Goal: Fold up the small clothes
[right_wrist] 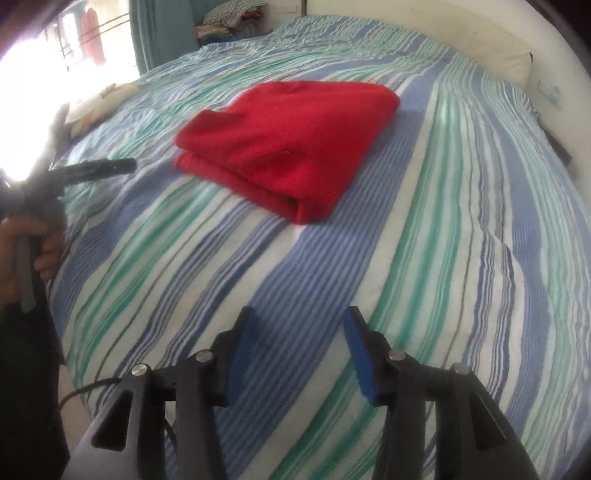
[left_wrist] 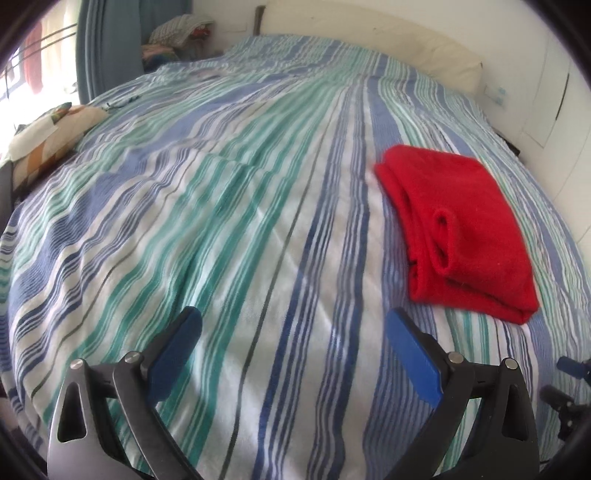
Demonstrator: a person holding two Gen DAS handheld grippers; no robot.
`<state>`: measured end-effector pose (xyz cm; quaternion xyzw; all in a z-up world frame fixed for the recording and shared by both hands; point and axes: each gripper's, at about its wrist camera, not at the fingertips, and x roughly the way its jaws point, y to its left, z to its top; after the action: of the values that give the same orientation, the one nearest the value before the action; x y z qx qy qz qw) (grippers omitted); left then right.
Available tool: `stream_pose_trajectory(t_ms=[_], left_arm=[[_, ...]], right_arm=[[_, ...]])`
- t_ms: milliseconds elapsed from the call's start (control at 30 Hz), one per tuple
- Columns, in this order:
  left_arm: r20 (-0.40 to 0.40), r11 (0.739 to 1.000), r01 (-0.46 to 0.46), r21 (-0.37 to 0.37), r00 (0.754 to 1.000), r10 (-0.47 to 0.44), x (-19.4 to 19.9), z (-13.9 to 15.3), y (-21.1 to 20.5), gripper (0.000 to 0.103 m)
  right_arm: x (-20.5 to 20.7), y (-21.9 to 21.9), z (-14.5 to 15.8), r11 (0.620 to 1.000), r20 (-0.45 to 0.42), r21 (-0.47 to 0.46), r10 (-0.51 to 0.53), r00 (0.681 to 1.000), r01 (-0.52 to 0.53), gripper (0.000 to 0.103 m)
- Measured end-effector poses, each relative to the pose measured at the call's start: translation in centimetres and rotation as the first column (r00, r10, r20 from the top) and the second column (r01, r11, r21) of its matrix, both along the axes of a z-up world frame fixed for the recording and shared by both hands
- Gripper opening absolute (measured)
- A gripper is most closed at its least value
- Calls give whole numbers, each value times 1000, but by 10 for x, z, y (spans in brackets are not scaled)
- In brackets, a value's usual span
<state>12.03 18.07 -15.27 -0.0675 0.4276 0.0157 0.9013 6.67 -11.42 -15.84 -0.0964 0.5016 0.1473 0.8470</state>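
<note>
One red garment (right_wrist: 288, 147) lies folded into a compact, layered rectangle on a striped bedspread (right_wrist: 424, 240), and both tools hang clear of it. By the look of its squared edges and stacked layers, the folding of this piece appears finished; no other loose small clothing shows on the bed, so what is left, if anything, cannot be told from these views.

From the left wrist camera, the garment (left_wrist: 461, 229) sits ahead and to the right, its near side showing rolled, looped edges where the layers meet. The fabric reads as soft, fuzzy knit or fleece, thick enough to hold a rounded fold. The bedspread is thin woven cloth in blue, teal and white stripes, lightly rippled.

The left gripper (left_wrist: 291, 332) stands wide apart, blue pads bare, nothing between them. The right gripper (right_wrist: 299, 332) is likewise parted with a moderate gap and holds nothing; both hover over bare cover, well apart from the garment.

A patterned cushion (left_wrist: 48, 136) rests at the bed's far left edge, a pale pillow (left_wrist: 424, 55) along the wall, and a heap of folded textiles (left_wrist: 177, 33) beyond.
</note>
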Motion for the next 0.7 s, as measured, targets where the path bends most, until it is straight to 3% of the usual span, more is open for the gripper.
stream_pose_trajectory(t_ms=[33,100,200,267,400,700], left_arm=[[8,1000,18,-5,1000,-18,-2,2,-4,100],[8,999,44,3,999,-44,-4,2,-13,100],[-52,997,64,37,997,-62,-2,-14,-25,100],[-104,996,72,58,992,-65,0,-27,-30,100],[-106,991,85,108,992,-73,-1,-35,-37,102],[-122,992,84,97,990,-72,-2,-35,-37,102]], right_arm=[[-2,-4,-2,999,4,-25,-27,1000,27,61],[-7,-11,-2,996,42,-44,-73,996,75,69],[-13,-12,-5,990,89,-58,-120,989,125,76],[-13,-11,-10,988,86,-56,-135,987,140,77],[-11,-13,-14,984,67,-30,-175,982,177,79],[-8,-19,-30,977,9,-26,-210,978,210,91]])
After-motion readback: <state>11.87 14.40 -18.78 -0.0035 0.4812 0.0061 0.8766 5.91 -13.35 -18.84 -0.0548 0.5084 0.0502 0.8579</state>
